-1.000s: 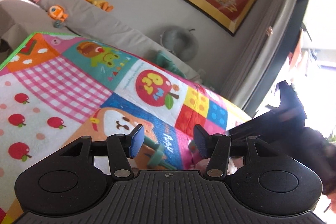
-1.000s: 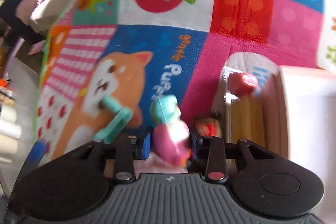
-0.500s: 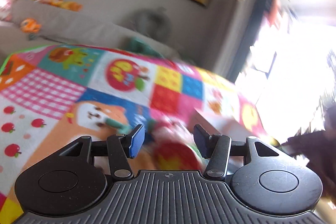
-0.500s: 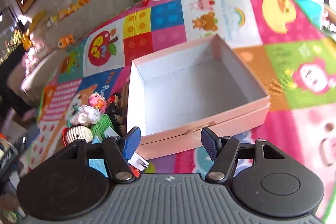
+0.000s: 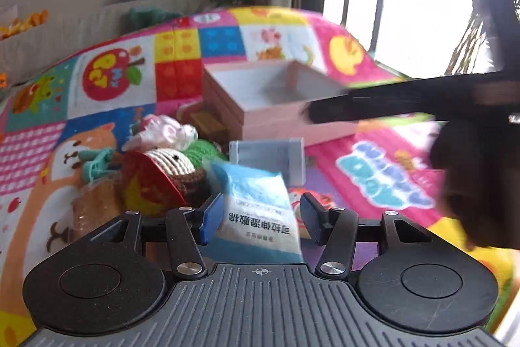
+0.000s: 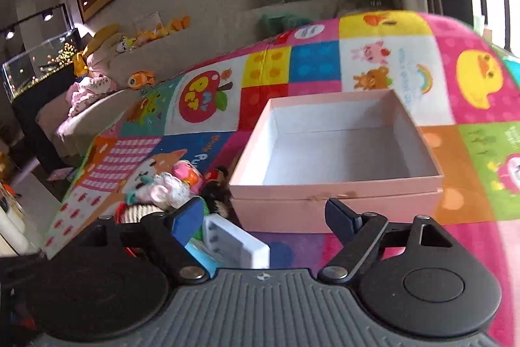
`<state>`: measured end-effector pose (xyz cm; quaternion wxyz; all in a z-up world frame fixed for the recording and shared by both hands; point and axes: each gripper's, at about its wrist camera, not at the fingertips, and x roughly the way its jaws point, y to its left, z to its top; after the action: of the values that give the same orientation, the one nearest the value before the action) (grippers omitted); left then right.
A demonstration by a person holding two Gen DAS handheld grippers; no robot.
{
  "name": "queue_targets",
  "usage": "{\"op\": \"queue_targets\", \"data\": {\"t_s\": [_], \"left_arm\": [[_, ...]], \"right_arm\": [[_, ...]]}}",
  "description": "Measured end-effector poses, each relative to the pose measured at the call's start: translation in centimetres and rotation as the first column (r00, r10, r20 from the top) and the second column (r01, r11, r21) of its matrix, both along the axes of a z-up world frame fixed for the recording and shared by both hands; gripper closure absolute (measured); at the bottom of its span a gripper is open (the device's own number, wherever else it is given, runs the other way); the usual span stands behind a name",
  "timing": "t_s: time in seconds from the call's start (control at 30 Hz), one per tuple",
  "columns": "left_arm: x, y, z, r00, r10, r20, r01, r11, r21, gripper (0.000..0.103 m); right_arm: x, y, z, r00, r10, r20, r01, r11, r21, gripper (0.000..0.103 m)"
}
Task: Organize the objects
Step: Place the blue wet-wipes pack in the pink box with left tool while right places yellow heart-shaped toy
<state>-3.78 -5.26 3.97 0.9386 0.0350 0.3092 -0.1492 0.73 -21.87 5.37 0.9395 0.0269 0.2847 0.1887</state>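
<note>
An open, empty pink box (image 6: pixel 338 152) sits on the colourful play mat; it also shows in the left wrist view (image 5: pixel 276 96). A pile of small toys lies to its left: a crocheted doll (image 5: pixel 169 158), a pink plush (image 6: pixel 187 173), a blue-white packet (image 5: pixel 260 210) and a pale blue tray (image 5: pixel 268 156), which also shows in the right wrist view (image 6: pixel 234 244). My left gripper (image 5: pixel 261 215) is open, its fingers either side of the packet without touching. My right gripper (image 6: pixel 265 218) is open and empty, in front of the box.
The play mat (image 6: pixel 373 60) covers the surface. A grey sofa with plush toys (image 6: pixel 139 38) stands behind, under framed pictures on the wall. A fish tank (image 6: pixel 39 60) is at far left. The right gripper's dark body (image 5: pixel 471 119) crosses the left wrist view.
My right gripper let go of the pink toy, opened wide and pulled back to face the box. My left gripper swung right and now straddles the packet.
</note>
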Motion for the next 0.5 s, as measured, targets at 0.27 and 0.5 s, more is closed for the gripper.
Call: {"op": "queue_targets", "data": {"t_s": [0.27,0.5], "left_arm": [[1.4,1.6,-2.0,0.991,0.035,-0.127,-0.042,0.998,-0.056,0.041],[-2.9,4.8,-1.5,0.984,0.003,-0.176,-0.015,0.998,-0.066,0.042]], "right_arm": [[-4.6,-3.7,-2.0,0.998,0.044,-0.041,-0.048,0.993,-0.110,0.012],[-4.6,3.1,-4.5,0.968,0.238,-0.076,-0.249,0.940,-0.233,0.013]]}}
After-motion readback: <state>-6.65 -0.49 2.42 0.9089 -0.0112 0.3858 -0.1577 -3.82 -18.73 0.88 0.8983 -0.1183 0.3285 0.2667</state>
